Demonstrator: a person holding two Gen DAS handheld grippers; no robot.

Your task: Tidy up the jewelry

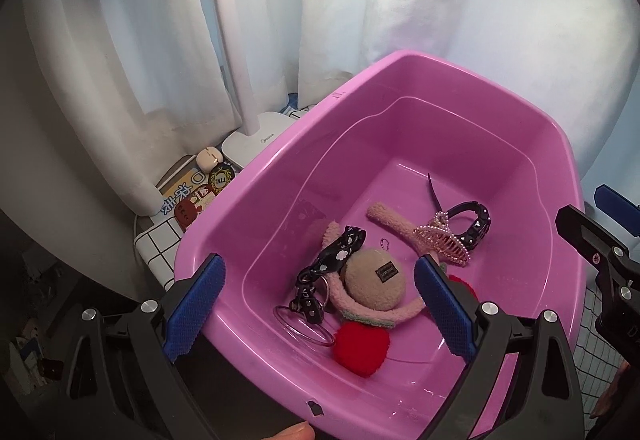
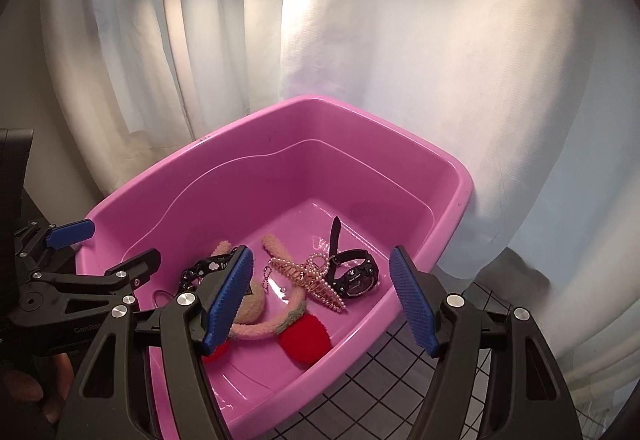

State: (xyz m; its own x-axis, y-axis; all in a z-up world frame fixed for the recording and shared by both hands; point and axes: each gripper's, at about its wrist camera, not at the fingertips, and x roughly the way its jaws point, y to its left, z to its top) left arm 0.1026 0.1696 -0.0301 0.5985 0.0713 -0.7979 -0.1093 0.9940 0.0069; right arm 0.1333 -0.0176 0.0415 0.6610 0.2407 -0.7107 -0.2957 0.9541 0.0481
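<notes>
A pink plastic tub (image 1: 420,88) (image 2: 304,108) holds several accessories: a fuzzy pink headband with a beige ball (image 1: 374,278) (image 2: 260,324), red pom-poms (image 1: 362,346) (image 2: 304,338), a pearl claw hair clip (image 1: 442,238) (image 2: 316,278), a black watch (image 1: 476,226) (image 2: 358,276), a black patterned strap with keyring (image 1: 332,256) (image 2: 200,270) and a clear bangle (image 1: 302,326). My left gripper (image 1: 320,314) is open and empty over the tub's near rim. My right gripper (image 2: 322,302) is open and empty above the tub's right side.
A white lamp stand (image 1: 240,52) rises behind the tub on the left, with small items and a printed box (image 1: 192,192) by its base. White curtains (image 2: 440,80) hang behind. The tub sits on a grid-patterned cloth (image 2: 384,372).
</notes>
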